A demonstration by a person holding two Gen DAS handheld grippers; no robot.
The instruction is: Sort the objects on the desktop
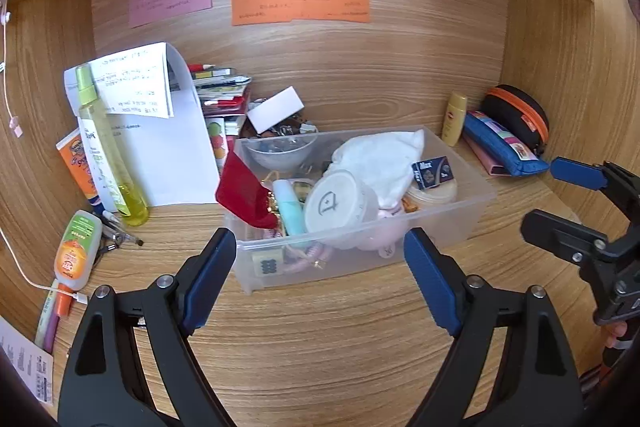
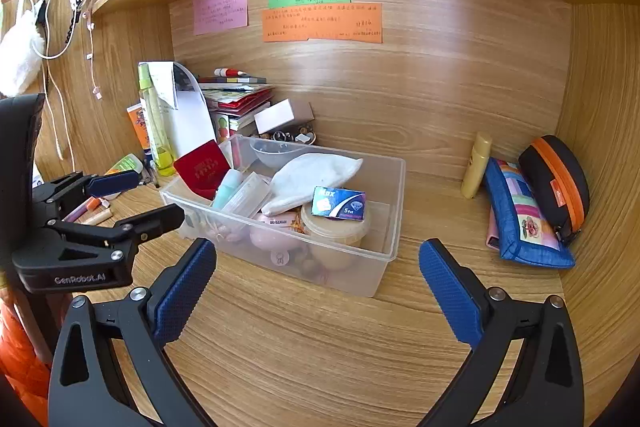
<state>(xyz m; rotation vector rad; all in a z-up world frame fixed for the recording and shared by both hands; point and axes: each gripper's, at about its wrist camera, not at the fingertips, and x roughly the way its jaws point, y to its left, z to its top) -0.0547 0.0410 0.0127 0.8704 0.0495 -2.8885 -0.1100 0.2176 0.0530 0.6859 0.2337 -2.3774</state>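
Here, both claws gape empty; clear bin [image 1: 460, 215] brimful.

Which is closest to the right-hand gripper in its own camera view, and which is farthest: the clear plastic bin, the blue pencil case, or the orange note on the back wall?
From the right gripper, nearest first:
1. Clear plastic bin, just ahead on the desk, slightly left.
2. Blue pencil case, farther back on the right, beside the side wall.
3. Orange note, stuck high on the back wall.

Wooden desk [image 1: 320, 347] carries clear plastic bin [image 1: 460, 211] mid-surface; left of bin yellow spray bottle [image 1: 104, 147] and orange-label bottle [image 1: 76, 251], right of bin blue pouch [image 1: 500, 143].
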